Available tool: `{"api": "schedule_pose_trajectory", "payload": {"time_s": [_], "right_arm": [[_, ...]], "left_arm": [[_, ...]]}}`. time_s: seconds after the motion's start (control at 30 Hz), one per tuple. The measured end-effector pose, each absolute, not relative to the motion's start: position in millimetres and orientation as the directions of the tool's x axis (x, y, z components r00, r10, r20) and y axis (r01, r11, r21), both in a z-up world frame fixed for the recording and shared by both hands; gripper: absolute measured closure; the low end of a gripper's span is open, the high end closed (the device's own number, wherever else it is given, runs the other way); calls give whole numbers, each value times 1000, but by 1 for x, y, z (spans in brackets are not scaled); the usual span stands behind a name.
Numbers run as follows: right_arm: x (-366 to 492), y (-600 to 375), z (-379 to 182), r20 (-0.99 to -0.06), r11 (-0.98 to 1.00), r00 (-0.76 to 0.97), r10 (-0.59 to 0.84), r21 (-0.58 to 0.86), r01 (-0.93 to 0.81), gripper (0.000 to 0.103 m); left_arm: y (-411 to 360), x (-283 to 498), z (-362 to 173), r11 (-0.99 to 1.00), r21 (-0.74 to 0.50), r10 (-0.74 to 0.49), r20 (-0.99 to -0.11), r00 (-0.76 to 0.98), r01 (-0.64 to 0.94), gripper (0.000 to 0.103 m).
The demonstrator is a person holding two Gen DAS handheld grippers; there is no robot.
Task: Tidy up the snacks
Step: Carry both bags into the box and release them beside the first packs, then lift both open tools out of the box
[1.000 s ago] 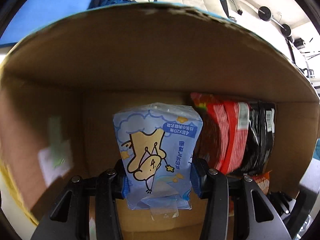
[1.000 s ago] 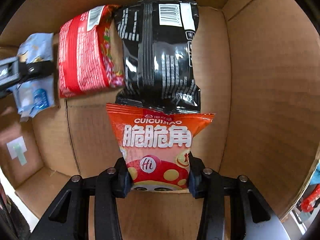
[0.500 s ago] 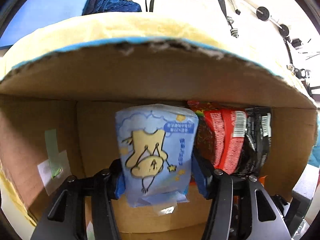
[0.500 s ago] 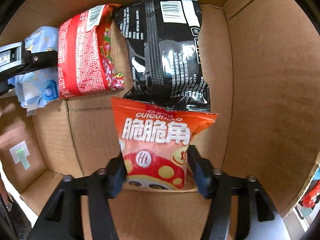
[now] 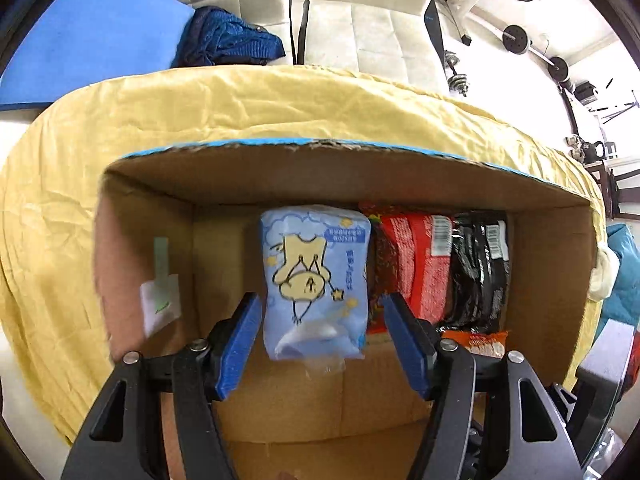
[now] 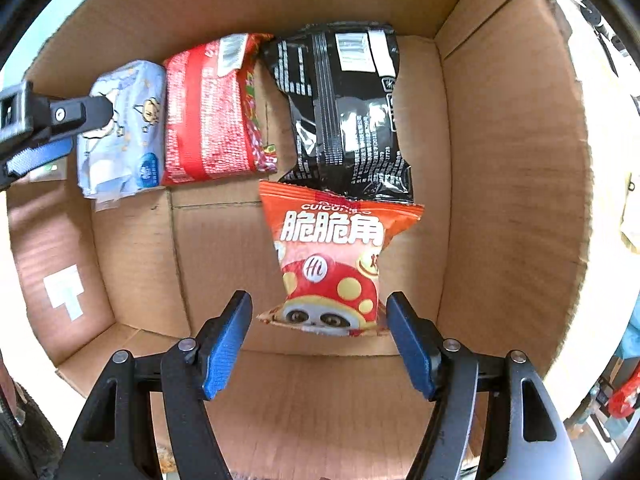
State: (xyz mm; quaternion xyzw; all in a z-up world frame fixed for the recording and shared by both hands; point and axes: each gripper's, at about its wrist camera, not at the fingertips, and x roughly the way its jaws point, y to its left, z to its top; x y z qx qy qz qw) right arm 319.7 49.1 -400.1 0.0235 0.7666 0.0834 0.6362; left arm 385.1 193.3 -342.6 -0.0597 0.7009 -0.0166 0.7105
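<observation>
A pale blue cartoon packet (image 5: 314, 280) lies on the floor of a cardboard box (image 5: 320, 168), against the far wall beside a red packet (image 5: 420, 264) and a black packet (image 5: 480, 268). My left gripper (image 5: 326, 340) stands open above it, fingers clear of its sides. In the right wrist view the blue packet (image 6: 124, 128), red packet (image 6: 212, 108) and black packet (image 6: 348, 112) lie in a row. An orange snack bag (image 6: 336, 256) lies just in front of the black one. My right gripper (image 6: 320, 340) is open, jaws apart on either side of the bag's near end.
The box sits on a yellow cloth (image 5: 240, 104). The box wall (image 6: 512, 168) rises at the right. The left gripper's finger (image 6: 60, 116) reaches in from the left. A white couch (image 5: 360, 20) and weights (image 5: 516, 34) lie beyond.
Both grippers have opened, letting go of the blue packet and the orange bag, and have drawn back and up. Both packets now lie on the box floor.
</observation>
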Motion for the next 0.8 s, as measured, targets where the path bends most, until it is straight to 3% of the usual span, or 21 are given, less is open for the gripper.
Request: {"api": "schedule_pose_trajectory", "payload": {"time_s": [0.27, 0.3, 0.37, 0.4, 0.53, 0.8], "right_arm": [[312, 43, -355, -982, 984, -114, 150, 160, -82, 31], [310, 42, -349, -983, 983, -100, 152, 161, -85, 25], [307, 37, -337, -985, 983, -62, 161, 166, -84, 8], [305, 35, -331, -986, 982, -40, 164, 167, -84, 3], [299, 30, -312, -988, 983, 11, 156, 154, -97, 3], [280, 16, -277, -980, 980, 119, 160, 144, -136, 3]], "left_arm": [[192, 360, -311, 990, -130, -124, -989, 83, -63, 41], [192, 355, -306, 989, -132, -126, -988, 92, -62, 38], [197, 343, -294, 989, -134, -126, -984, 122, -63, 15], [198, 336, -289, 988, -137, -127, -982, 138, -65, 12], [204, 315, -270, 987, -135, -115, -971, 208, -87, 1], [208, 281, -238, 991, -102, -70, -950, 304, -91, 1]]}}
